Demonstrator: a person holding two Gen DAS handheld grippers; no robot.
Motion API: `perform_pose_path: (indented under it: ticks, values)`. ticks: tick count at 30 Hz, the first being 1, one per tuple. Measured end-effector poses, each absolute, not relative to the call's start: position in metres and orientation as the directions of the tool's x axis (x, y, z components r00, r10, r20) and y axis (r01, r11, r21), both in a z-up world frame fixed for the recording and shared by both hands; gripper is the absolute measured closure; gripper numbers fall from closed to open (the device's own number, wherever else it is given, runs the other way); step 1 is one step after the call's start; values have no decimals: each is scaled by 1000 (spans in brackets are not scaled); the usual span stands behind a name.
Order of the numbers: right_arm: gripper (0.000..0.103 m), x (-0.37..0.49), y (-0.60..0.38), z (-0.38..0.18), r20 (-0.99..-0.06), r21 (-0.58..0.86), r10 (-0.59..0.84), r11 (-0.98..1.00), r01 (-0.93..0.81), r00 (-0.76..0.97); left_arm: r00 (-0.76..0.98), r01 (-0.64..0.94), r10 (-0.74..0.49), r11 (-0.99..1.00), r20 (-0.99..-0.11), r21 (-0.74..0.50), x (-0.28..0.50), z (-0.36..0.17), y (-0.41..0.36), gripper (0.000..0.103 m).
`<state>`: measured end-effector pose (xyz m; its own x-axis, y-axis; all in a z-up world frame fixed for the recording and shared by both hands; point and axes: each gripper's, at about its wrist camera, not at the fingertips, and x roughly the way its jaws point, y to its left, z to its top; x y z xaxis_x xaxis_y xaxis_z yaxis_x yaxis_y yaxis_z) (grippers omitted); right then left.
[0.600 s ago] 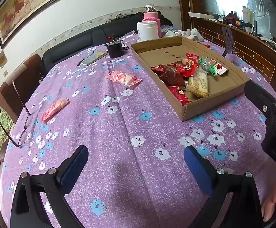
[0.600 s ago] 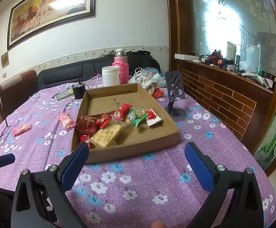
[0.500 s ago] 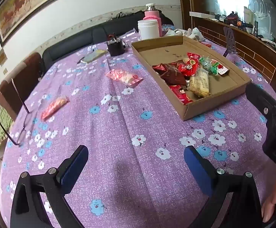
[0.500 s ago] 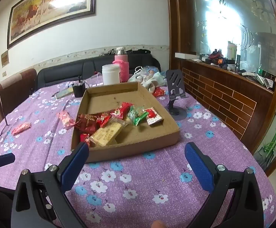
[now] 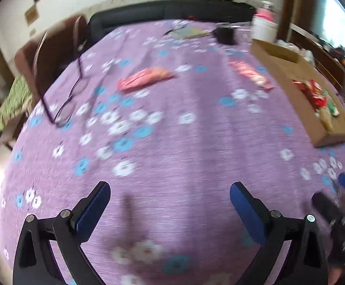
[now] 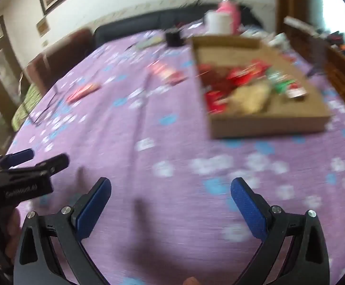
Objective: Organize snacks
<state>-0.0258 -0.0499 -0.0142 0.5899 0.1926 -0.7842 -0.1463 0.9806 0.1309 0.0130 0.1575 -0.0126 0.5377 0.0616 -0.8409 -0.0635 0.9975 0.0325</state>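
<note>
Both the left gripper (image 5: 170, 199) and right gripper (image 6: 171, 194) hung with fingers spread wide, empty. The cardboard tray (image 6: 267, 124) of snacks sat toward the table's (image 5: 184, 147) right edge; two packets (image 5: 144, 78), seemingly pink, lay loose near its middle.

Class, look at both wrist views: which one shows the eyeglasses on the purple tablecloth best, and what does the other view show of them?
The left wrist view shows them best: the eyeglasses lie large near the table's left edge, with frame and one raised temple traceable despite blur. In the right wrist view they are only a small, smeared dark outline at the far left.
</note>
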Motion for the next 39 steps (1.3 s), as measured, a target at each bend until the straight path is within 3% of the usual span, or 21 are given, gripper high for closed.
perform_pose_path:
  ticks: [10,39]
  values:
    - [2,7,-6,-29,-842,-16,30,997,-81,539,521,-73,78,996,-850,47,34,-22,180,1]
    - [0,29,-5,-31,-805,-17,15,999,-48,592,547,-98,56,995,-835,3,38,-32,180,1]
